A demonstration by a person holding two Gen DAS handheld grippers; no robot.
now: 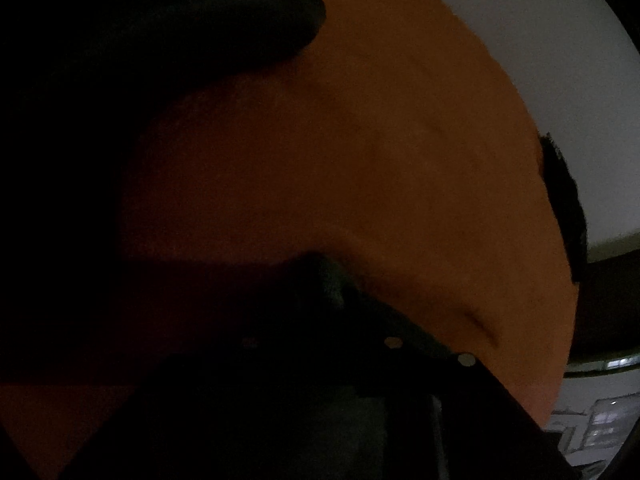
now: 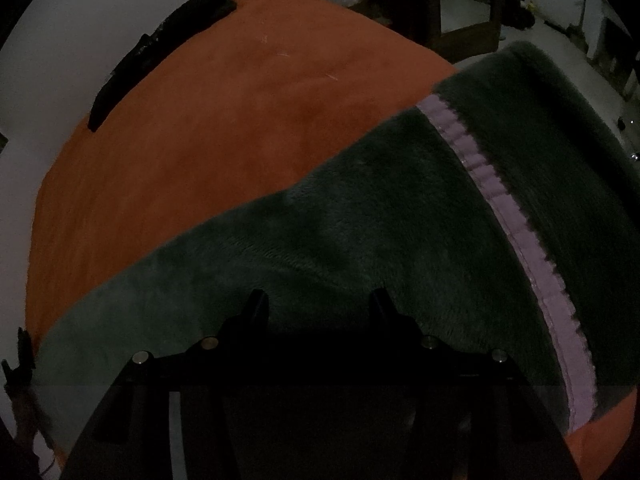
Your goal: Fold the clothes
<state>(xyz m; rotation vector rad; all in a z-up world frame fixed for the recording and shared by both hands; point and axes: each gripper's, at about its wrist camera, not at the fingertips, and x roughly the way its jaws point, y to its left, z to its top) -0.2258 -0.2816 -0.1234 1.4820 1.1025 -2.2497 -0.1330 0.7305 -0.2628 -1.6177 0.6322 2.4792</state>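
Note:
A dark green fleece garment (image 2: 380, 220) with a pale lilac zipper strip (image 2: 516, 220) lies spread on an orange cloth-covered surface (image 2: 180, 140). My right gripper (image 2: 318, 300) is open just above the green fleece, its two black fingertips apart and nothing between them. In the dark left wrist view the orange cloth (image 1: 360, 140) fills the frame. A black shape (image 1: 200, 28) covers the upper left, and one black finger (image 1: 332, 280) of my left gripper shows low in the middle. The other finger is lost in the dark.
Black tape strips (image 2: 160, 52) hold the orange cloth's far edge to a white surface (image 2: 60, 60). Another black strip (image 1: 564, 200) shows in the left wrist view. A dark wooden frame (image 2: 460, 8) and floor clutter stand beyond the table.

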